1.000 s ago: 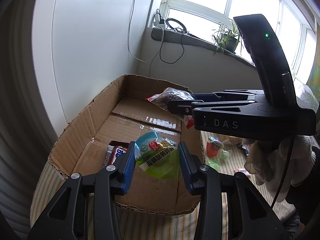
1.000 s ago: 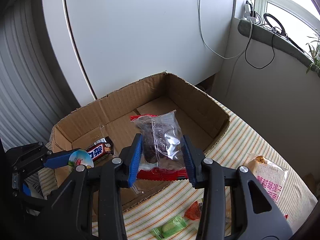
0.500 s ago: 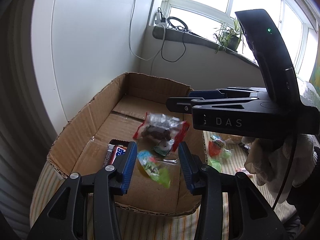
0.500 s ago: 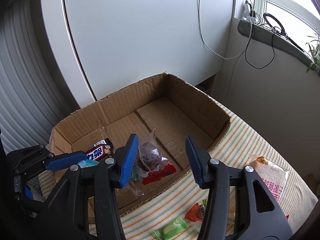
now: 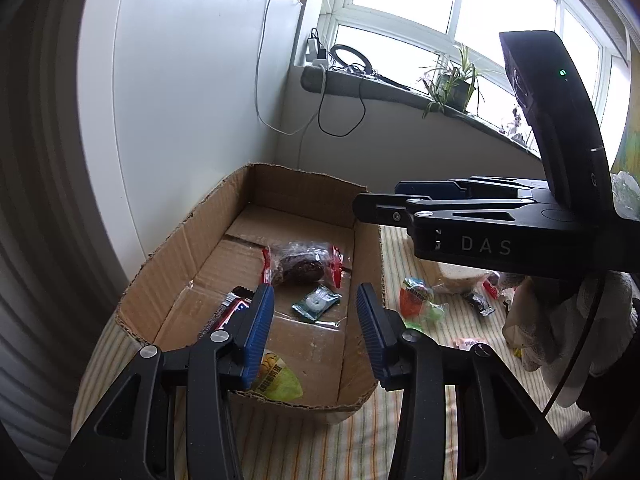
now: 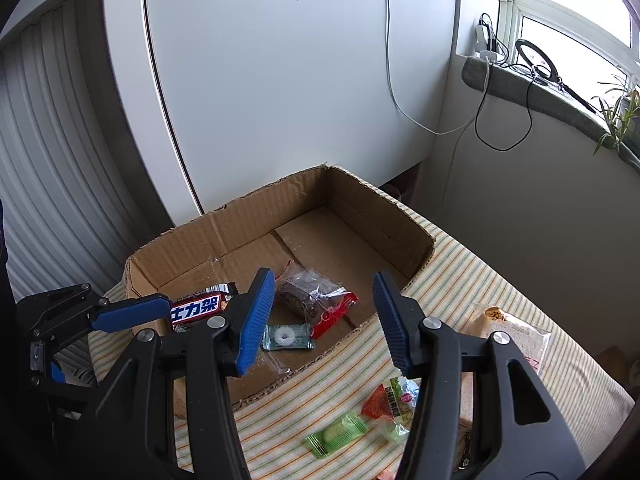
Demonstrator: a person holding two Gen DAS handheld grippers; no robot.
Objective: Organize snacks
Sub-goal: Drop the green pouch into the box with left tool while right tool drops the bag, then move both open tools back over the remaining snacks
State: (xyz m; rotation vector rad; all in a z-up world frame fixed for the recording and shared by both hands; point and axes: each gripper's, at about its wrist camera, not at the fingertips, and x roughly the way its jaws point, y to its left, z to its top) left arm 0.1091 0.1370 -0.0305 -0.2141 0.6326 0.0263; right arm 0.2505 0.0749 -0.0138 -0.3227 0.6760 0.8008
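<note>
Right now both tongs hang empty with their blue pads spread apart. Closest to the left gripper, half tucked under its left pad, lies a yellow-green snack pouch against the near wall of the cardboard box. Just ahead, between the two pads, a small dark green candy wrapper rests flat on the box floor, and beside the left pad a chocolate bar with a red and blue label lies along the left wall. Farther on, past the green wrapper, sits the clear bag of dark cake with red sealed ends, near the middle of the box. Beyond it the far half of the floor is bare cardboard.

Off to the right of the left tongs, outside the box, an orange and green packet lies on the striped cloth, and the right gripper hovers over the box's right wall, held by a gloved hand. Below the right tongs, nearest to them, a light green wrapped sweet lies on the cloth; to their right is a pale bread bag. Farthest off, a windowsill carries cables and a potted plant.
</note>
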